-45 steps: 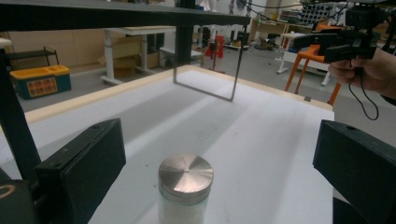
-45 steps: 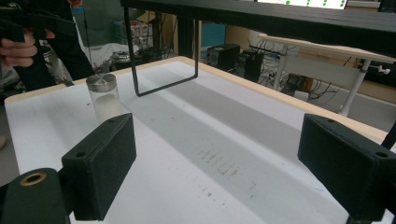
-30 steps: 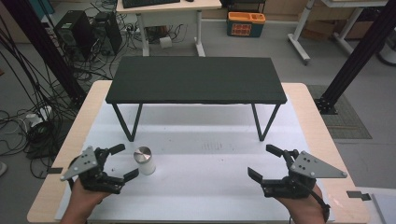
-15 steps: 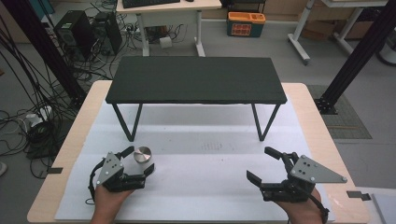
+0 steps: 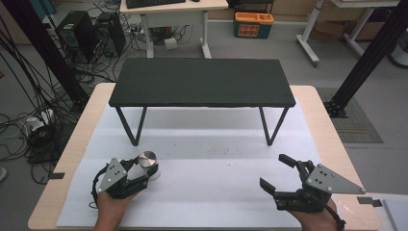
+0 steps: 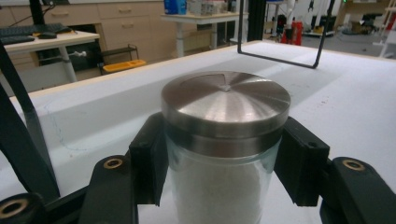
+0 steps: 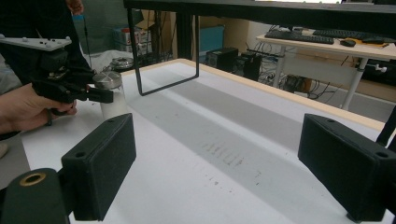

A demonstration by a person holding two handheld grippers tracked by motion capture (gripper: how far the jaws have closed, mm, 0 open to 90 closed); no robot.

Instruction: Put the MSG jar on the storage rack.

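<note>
A glass jar (image 5: 148, 165) with a brushed-metal lid and white powder inside stands on the white mat at the front left. My left gripper (image 5: 143, 172) is shut on it; its jaws have just been closing on the jar. In the left gripper view the two black pads (image 6: 149, 163) press the jar (image 6: 224, 121) just under the lid. The right gripper view shows the jar (image 7: 111, 93) upright in that grip. My right gripper (image 5: 273, 171) rests at the front right, jaws wide open and nothing between them (image 7: 215, 168).
A low black table (image 5: 202, 82) on thin wire legs stands across the back of the white mat (image 5: 216, 187). The wooden tabletop edge (image 5: 332, 144) frames the mat. Desks, cables and an orange bin lie on the floor beyond.
My left gripper moved right to the jar and its jaws closed around it. The right gripper stayed where it was, open.
</note>
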